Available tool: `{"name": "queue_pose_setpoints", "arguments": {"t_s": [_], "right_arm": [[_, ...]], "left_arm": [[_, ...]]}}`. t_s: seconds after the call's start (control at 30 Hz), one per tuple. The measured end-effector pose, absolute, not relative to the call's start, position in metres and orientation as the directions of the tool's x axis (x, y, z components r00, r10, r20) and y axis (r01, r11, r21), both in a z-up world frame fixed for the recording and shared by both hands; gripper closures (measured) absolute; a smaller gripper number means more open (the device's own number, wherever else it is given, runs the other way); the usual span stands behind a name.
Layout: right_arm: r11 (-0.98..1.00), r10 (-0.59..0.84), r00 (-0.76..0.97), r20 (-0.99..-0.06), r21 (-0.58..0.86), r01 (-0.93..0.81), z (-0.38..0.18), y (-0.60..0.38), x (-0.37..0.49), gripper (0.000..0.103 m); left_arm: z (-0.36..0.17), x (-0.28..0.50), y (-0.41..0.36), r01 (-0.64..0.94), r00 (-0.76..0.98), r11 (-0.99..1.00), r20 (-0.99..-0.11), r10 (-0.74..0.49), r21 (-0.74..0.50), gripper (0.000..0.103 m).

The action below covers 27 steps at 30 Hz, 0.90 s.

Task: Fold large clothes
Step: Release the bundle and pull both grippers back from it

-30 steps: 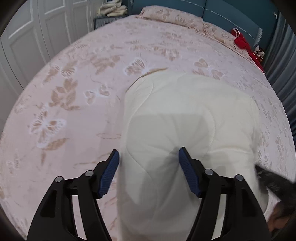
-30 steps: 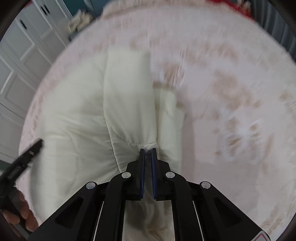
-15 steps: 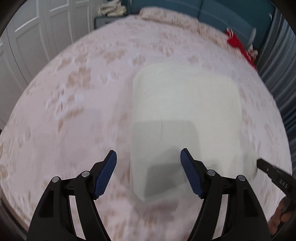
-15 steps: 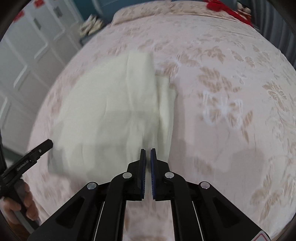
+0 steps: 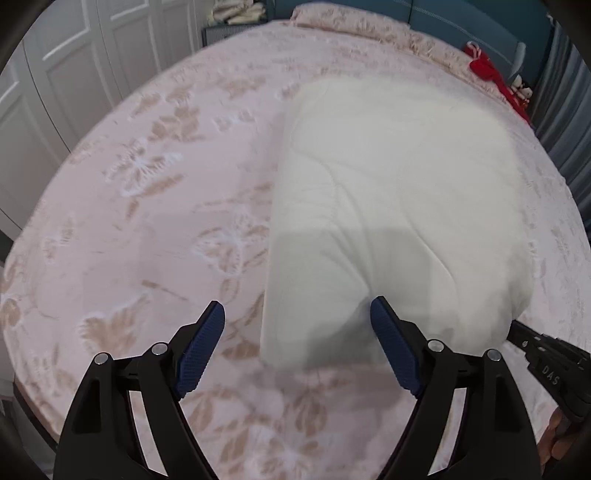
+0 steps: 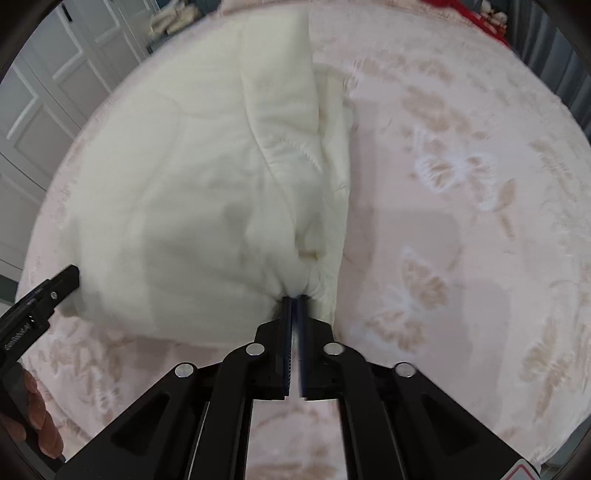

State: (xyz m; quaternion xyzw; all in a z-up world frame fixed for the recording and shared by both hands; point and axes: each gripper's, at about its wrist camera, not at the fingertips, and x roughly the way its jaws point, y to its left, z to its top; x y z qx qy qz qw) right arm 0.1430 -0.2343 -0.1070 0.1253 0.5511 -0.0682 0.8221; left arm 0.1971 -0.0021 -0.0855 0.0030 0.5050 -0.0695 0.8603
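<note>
A cream quilted garment (image 5: 388, 192) lies folded into a thick block on the pink flowered bed (image 5: 147, 221). My left gripper (image 5: 295, 304) hovers wide open over the block's near left corner, its jaws still opening, and the pads touch nothing. In the right wrist view the same garment (image 6: 192, 192) puckers at my right gripper (image 6: 295, 301), which pinches its near right corner. Those jaws are starting to open, with only a thin slit between them. The right gripper (image 5: 546, 365) also shows at the left wrist view's right edge, and the left gripper (image 6: 40, 306) at the other view's left edge.
White wardrobe doors (image 5: 74, 74) stand to the left of the bed. A red item (image 5: 487, 70) and a pillow (image 5: 351, 22) lie at the head end. Grey curtains (image 5: 569, 129) hang on the right. A hand (image 6: 33, 417) holds the left gripper.
Both grippers have drawn back toward the bed's near edge. The garment's near edge, once under the left gripper, now lies at its fingertips. The left jaws stand slightly wider.
</note>
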Motion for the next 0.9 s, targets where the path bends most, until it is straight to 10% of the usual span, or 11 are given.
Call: {"name": "queue_pose_setpoints", "arguments": {"t_s": [0.17,0.5,0.9], "right_arm": [[0.958,0.009,0.464,-0.886,0.14,0.249,-0.078,-0.226,0.094,0.09],[0.974,-0.064,0.547,-0.834,0.066,0.215,-0.062,-0.198,0.034,0.041],[0.971,-0.116,0.582,-0.805,0.03,0.235,-0.06,-0.183,-0.013,0.024]], "left_arm": [[-0.066,0.156,-0.002,0.137,0.53,0.99,-0.843,-0.096,-0.026,0.025],[-0.063,0.085,-0.005,0.147,0.568,0.989,-0.819,-0.082,0.003,0.019],[-0.061,0.035,-0.016,0.192,0.585,0.981,-0.806,-0.085,0.036,0.019]]}}
